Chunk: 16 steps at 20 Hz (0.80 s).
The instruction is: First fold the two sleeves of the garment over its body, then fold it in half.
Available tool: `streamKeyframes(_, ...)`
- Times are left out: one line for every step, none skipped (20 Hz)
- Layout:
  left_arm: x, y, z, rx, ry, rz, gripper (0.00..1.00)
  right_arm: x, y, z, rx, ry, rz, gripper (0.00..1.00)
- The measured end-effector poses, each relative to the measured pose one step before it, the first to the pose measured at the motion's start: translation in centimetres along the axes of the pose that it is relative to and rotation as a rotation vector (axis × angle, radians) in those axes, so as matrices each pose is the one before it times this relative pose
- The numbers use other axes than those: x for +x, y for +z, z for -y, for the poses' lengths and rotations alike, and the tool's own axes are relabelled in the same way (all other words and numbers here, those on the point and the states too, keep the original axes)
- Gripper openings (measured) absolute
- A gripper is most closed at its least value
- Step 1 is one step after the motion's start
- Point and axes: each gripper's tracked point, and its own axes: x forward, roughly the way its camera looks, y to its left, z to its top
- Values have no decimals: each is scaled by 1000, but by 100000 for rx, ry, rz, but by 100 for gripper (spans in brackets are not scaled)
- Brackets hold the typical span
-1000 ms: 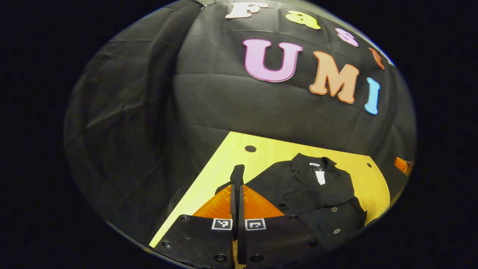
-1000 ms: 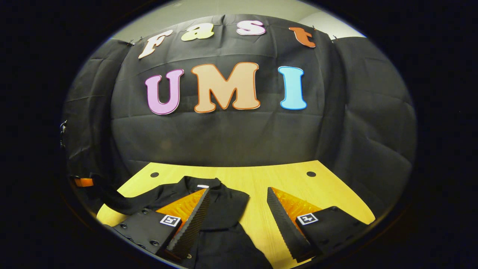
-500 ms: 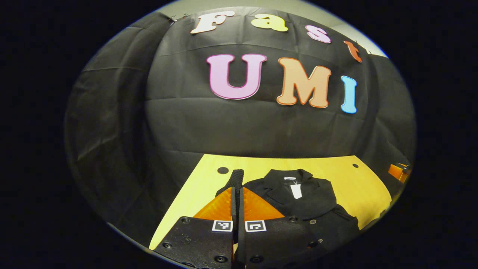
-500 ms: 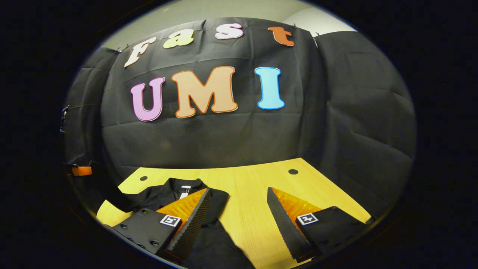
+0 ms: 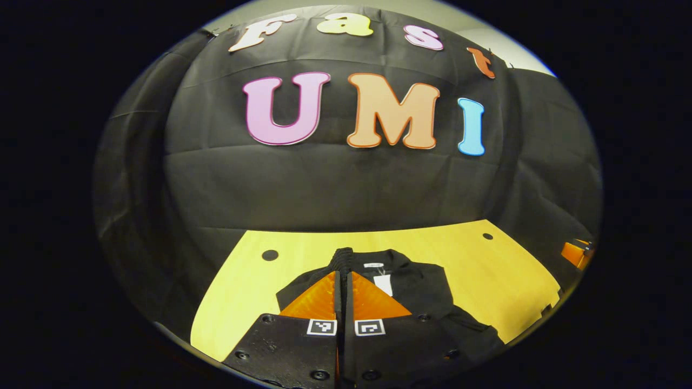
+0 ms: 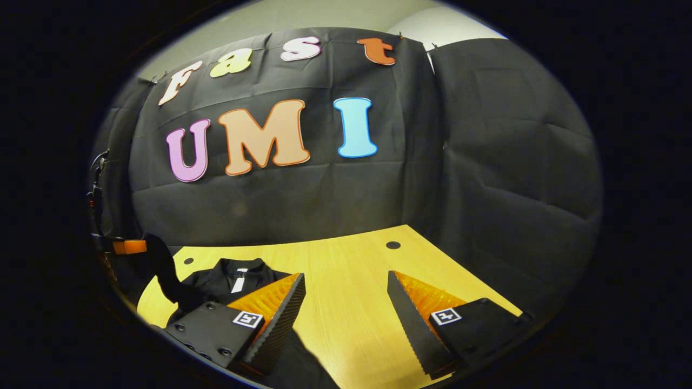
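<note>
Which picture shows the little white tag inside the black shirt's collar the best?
The left gripper view. There the white tag hangs just below the collar of the black shirt, near the middle and facing the camera. In the right gripper view the tag is small, slanted and far off to the side.

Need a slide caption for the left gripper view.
Left gripper shut on a black sleeve above the garment on the table.

A staged recording booth is shown, not a lived-in room. A pale yellow wooden tabletop with round holes (image 5: 503,275) is backed by draped black cloth walls (image 6: 513,162), and a plain pale wall (image 6: 303,16) is seen above.
</note>
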Motion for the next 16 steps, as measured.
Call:
streamKeyframes(343, -24, 766, 639, -1030, -337, 0, -127, -9, 580, 227, -733, 9, 96)
streamKeyframes(486, 54, 702, 349, -1157, -476, 0, -148, 32, 528, 107, -685, 82, 97)
streamKeyframes(480, -332, 770, 130, -1136, -720, 0, -133, -29, 518, 18, -703, -95, 97)
streamKeyframes(451, -201, 770, 178, -1251, -987, 0, -88, -142, 534, 94, -657, -205, 97)
streamKeyframes(175, -382, 858, 296, -1047, -1372, 0, -134, -85, 516, 239, -647, -97, 96)
streamKeyframes(363, -526, 761, 695, -1085, -2577, 0, -154, -148, 391, 216, -614, -166, 95)
streamKeyframes(413, -431, 681, 758, -1023, -1356, 0, -125, -98, 511, 135, -663, -283, 96)
streamKeyframes(583, -269, 684, 605, -968, -1160, 0, -125, -192, 535, 108, -735, -337, 97)
streamKeyframes(389, -196, 745, 686, -991, -934, 0, -167, -116, 553, 231, -711, -292, 97)
streamKeyframes(576, -253, 748, 635, -914, -984, 0, -173, -83, 480, 252, -734, -178, 97)
streamKeyframes(537, -239, 720, 769, -1086, -923, 0, -179, -68, 471, 273, -702, -121, 97)
streamKeyframes(495, -177, 737, 801, -757, -954, 0, -133, -137, 489, 297, -689, -143, 97)
streamKeyframes(476, -206, 761, 866, -805, -1017, 0, -128, -137, 512, 354, -653, -186, 97)
streamKeyframes(401, -276, 604, 568, -779, -1035, 0, -112, -270, 514, 318, -662, -355, 97)
streamKeyframes(499, -230, 748, 504, -519, -965, 0, -130, -133, 422, 278, -434, -340, 97)
streamKeyframes(337, -80, 640, 710, -337, -958, 0, 77, -284, 356, 278, -461, -134, 95)
